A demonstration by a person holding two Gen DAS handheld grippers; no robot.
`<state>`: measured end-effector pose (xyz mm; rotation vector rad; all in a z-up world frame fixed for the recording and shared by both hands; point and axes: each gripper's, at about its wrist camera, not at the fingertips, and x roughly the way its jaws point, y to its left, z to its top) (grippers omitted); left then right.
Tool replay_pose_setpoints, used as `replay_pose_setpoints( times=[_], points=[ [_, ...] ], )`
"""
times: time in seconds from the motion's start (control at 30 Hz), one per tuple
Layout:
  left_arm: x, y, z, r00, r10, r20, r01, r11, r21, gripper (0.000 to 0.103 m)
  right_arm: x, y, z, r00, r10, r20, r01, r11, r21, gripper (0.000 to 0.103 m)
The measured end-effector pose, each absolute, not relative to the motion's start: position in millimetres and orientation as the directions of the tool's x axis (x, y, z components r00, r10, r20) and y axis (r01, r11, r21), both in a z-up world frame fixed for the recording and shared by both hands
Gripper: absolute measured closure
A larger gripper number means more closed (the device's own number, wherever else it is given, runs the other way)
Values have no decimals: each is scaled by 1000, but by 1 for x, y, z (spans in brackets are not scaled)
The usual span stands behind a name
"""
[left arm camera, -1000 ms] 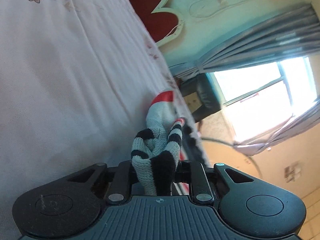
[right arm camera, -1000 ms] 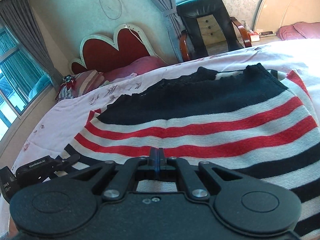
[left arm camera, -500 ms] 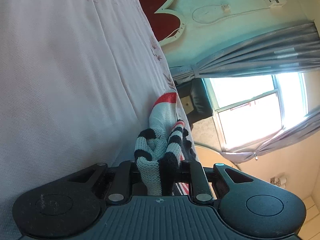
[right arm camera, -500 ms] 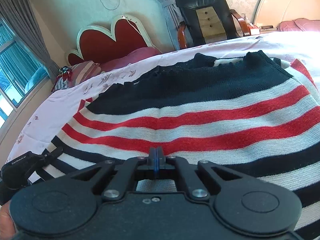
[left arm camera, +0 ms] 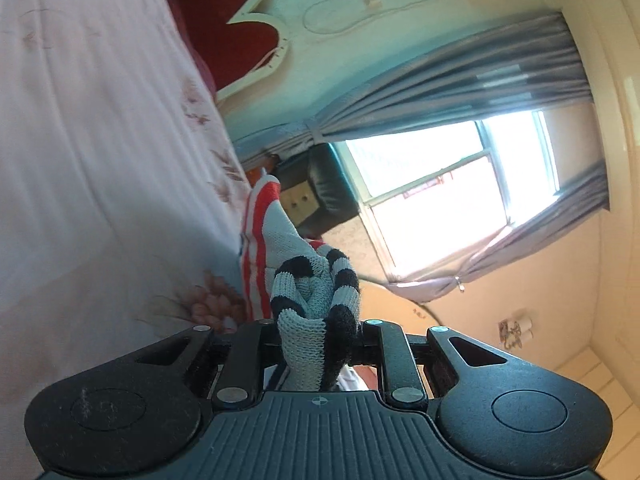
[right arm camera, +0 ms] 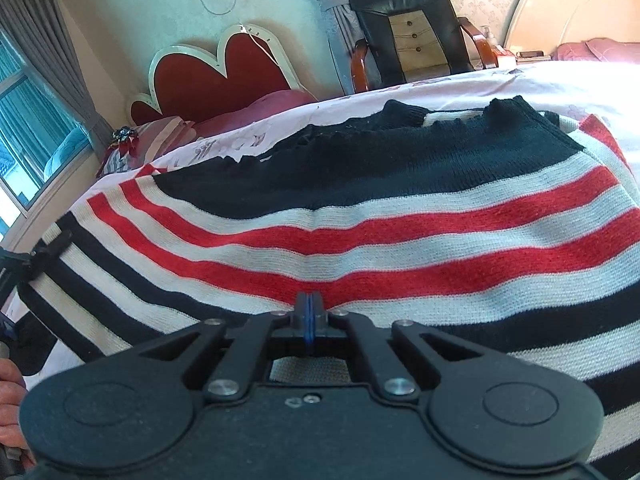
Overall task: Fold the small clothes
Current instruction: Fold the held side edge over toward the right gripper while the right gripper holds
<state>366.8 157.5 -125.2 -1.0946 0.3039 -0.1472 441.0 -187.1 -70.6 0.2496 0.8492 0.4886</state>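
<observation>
Striped sweater lies spread on bed w/ pink floral sheet. Left tongs clamped on a bunched edge of it, lifted off sheet. Right tongs pressed together, over the knit's red stripes.

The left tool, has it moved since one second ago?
Yes. The left tool, shut on the striped sweater, has swung: the red headboard and window shifted in its view.
</observation>
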Motion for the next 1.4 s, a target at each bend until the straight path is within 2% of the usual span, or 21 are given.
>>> replay_pose_setpoints(
  times=[0.17,0.23,0.37,0.43,0.5,0.53,0.57,0.6,0.63,0.67,0.73,0.8,0.87,0.93,1.0,1.17,1.27,1.33,1.37,1.4],
  points=[
    [388,105,-77,910,-382,-162,85,553,-829,84,442,-194,-74,559,527,-640,-283,847,450,103],
    [399,74,-63,880,-436,-187,131,602,-787,84,442,-198,-76,556,540,-632,-270,836,477,103],
    [419,13,-59,814,-488,-316,147,699,-700,84,446,-213,-77,539,579,-612,-219,798,561,103],
    [428,-18,-68,772,-492,-403,136,747,-651,84,446,-247,-76,574,592,-565,-109,740,664,103],
    [436,-48,-82,723,-481,-496,134,802,-583,82,441,-294,-75,639,551,-536,23,683,730,93],
    [439,-64,-90,692,-473,-545,142,829,-540,78,431,-316,-79,674,537,-507,67,639,766,90],
    [437,-79,-96,670,-476,-570,165,844,-511,61,423,-335,-81,697,535,-478,93,594,799,82],
    [433,-87,-98,670,-486,-561,199,846,-495,39,416,-350,-81,711,519,-474,121,574,810,69],
    [424,-96,-94,678,-507,-533,249,840,-483,26,411,-363,-80,720,519,-459,125,554,823,65],
    [415,-103,-87,669,-532,-519,295,831,-472,13,408,-371,-78,723,527,-448,123,539,833,50],
    [397,-101,-68,669,-556,-494,330,817,-473,13,403,-383,-68,725,532,-438,109,539,835,44],
    [377,-75,-45,703,-582,-408,342,780,-524,13,400,-387,-57,712,546,-442,83,559,825,44],
    [365,-36,-30,782,-507,-363,282,806,-520,13,400,-384,-48,686,577,-443,57,564,824,41],
    [370,-2,-29,835,-390,-388,184,862,-472,13,404,-373,-46,650,610,-453,43,567,823,36],
    [384,27,-38,829,-311,-466,86,893,-443,13,410,-361,-47,616,639,-461,33,563,826,29],
    [404,54,-84,752,-251,-609,-29,911,-412,13,433,-326,-51,536,662,-524,38,601,799,28],
    [403,54,-106,741,-281,-610,-52,882,-469,13,447,-303,-56,480,668,-569,21,640,768,30],
    [409,48,-117,744,-286,-604,-65,869,-491,13,453,-285,-50,462,639,-615,-23,702,712,47],
    [417,41,-120,743,-287,-604,-66,868,-493,13,454,-276,-48,457,619,-639,-60,738,672,64],
    [418,40,-120,744,-287,-603,-62,869,-490,13,454,-265,-44,453,574,-682,-105,794,599,70]
  ],
)
